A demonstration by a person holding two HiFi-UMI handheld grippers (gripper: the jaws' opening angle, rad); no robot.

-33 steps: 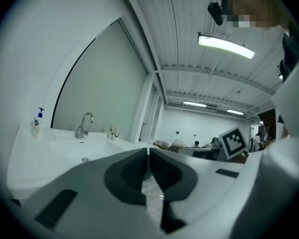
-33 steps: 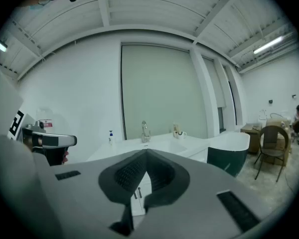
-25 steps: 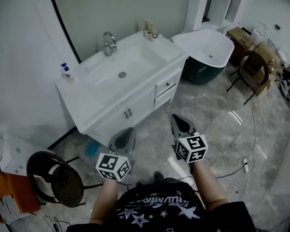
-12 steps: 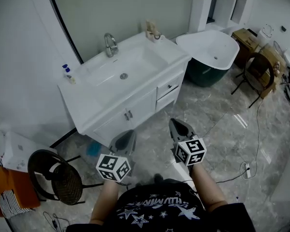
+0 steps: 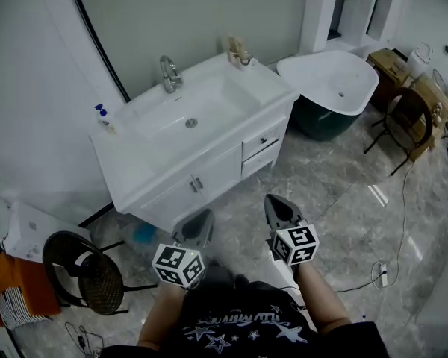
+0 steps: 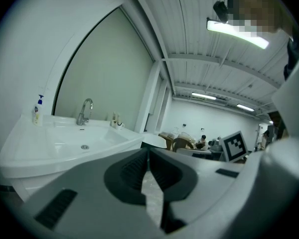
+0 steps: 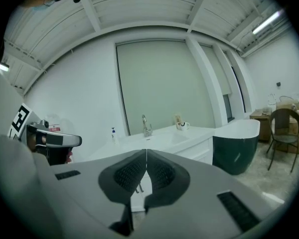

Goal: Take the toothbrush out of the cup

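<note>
The grey two-jaw left tool and right tool are hanging closed and empty. Well beyond, the pale toothbrush is standing in the small white cup on the white vanity table's far corner; arriving unopened is risking toppling it

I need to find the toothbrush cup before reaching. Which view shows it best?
The right gripper view: the cup stands side-on, unobstructed, its handle visible. The head view shows it small from above; the left gripper view shows it tiny and distant.
</note>
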